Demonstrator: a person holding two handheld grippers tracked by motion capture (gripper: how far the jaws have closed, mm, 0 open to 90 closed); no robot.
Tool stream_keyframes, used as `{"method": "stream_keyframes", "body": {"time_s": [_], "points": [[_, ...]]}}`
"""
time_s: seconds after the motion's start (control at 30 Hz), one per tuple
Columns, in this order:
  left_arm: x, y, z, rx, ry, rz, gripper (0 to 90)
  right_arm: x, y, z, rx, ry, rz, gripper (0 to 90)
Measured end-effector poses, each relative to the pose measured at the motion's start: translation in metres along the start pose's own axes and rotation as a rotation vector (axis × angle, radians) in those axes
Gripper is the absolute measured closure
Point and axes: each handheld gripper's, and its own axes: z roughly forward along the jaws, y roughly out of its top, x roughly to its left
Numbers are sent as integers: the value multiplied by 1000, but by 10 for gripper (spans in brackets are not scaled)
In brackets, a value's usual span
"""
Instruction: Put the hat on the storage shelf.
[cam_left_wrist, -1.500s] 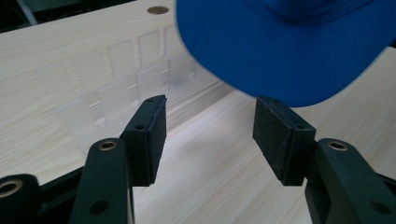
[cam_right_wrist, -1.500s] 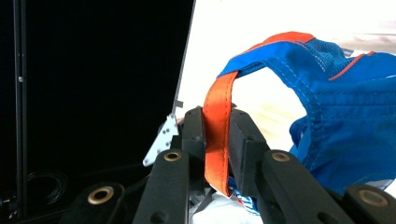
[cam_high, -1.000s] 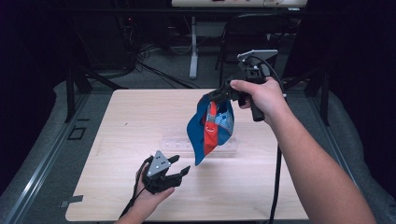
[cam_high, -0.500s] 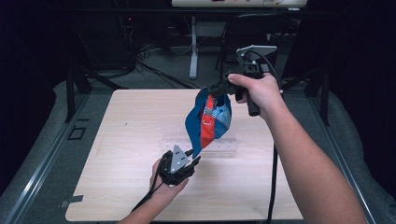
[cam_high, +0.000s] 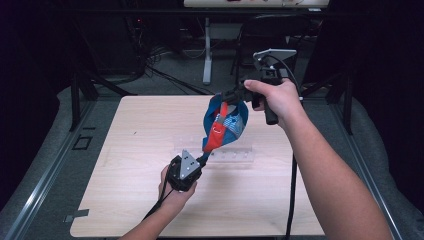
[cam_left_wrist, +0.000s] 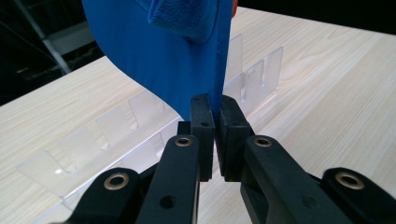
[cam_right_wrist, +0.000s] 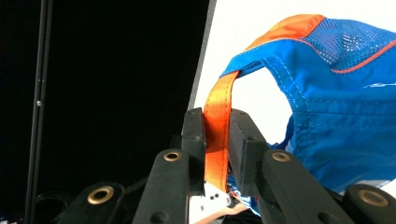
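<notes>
A blue fabric piece with orange straps and mesh, perhaps a small vest or harness, hangs above the table. My right gripper holds it up by an orange strap, jaws shut on the strap. My left gripper sits lower at the table's front middle, shut on the bottom blue edge of the fabric. The fabric stretches between the two grippers.
A clear plastic rack with slots lies on the wooden table under the fabric; it shows close behind the left jaws. Dark floor, cables and stand legs lie beyond the far edge.
My left gripper moved right and up to the fabric's lower edge and shut on it. The right gripper lifted the fabric slightly higher and farther back.
</notes>
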Motion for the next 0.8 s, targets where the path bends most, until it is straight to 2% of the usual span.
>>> {"method": "stream_keyframes", "body": {"time_s": [0.1,0.23,0.47,0.67,0.8], "points": [[5,-2,2,-8,-30,-17,871,-1,0,2,6,-2,4,779],[9,-4,6,-5,-45,-28,871,-5,1,7,3,-4,12,779],[14,-8,15,3,-73,-75,871,-15,1,15,23,-14,21,779],[16,-12,20,17,-78,-80,872,-23,1,23,46,-29,27,779],[16,-14,21,24,-83,-84,874,-26,0,28,45,-21,29,779]]}}
